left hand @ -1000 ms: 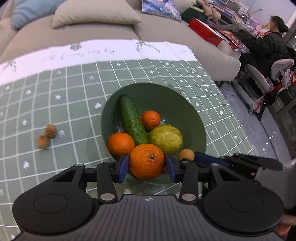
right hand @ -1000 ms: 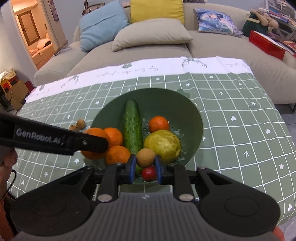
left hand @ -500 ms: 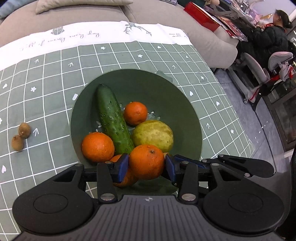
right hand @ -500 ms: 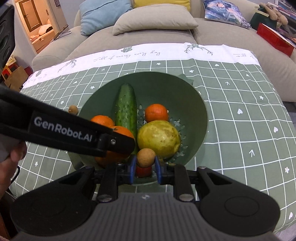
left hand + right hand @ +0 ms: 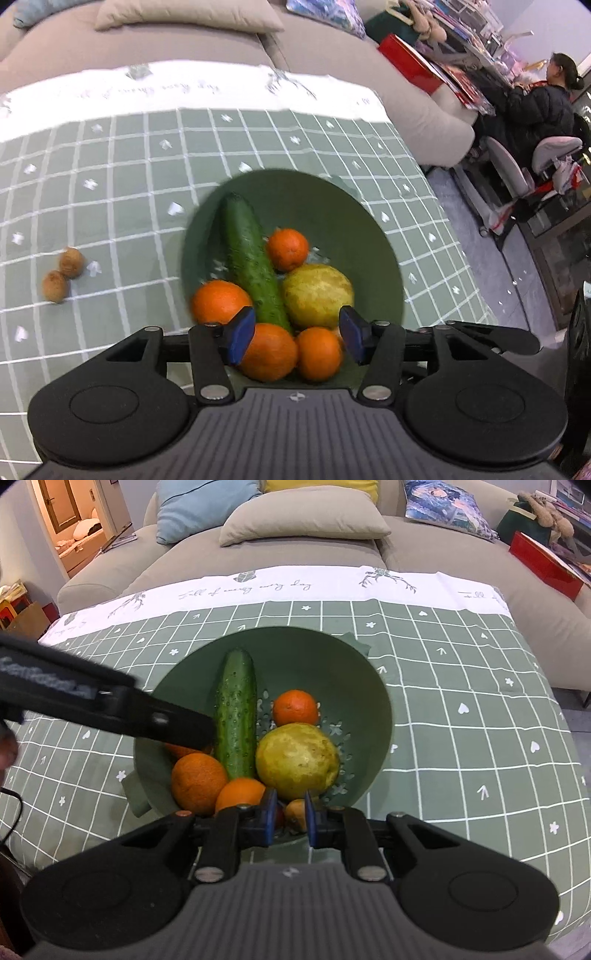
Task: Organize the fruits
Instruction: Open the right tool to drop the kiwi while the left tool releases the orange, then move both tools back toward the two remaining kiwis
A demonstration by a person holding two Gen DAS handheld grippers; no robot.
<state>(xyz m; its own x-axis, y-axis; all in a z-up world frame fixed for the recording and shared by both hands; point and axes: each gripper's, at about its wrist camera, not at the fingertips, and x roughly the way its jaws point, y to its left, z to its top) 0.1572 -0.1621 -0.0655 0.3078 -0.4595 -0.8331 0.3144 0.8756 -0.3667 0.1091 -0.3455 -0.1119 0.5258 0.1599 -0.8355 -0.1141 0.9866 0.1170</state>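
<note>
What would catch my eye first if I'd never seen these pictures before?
Probably the green bowl in the middle of the checked tablecloth, heaped with oranges, a long cucumber and a yellow-green pear. Next, the two small brown fruits lying alone on the cloth to the bowl's left in the left wrist view.

bowl: matt green plastic, floor pierced with cut-out holes
tablecloth: smooth cloth, green with a printed white grid
cucumber: glossy dark skin, pimpled
oranges: dimpled, faintly shiny peel
pear: dull yellow-green skin, speckled
sofa: matt beige woven fabric
gripper bodies: matt black plastic, ribbed, with bright metal screws
</note>
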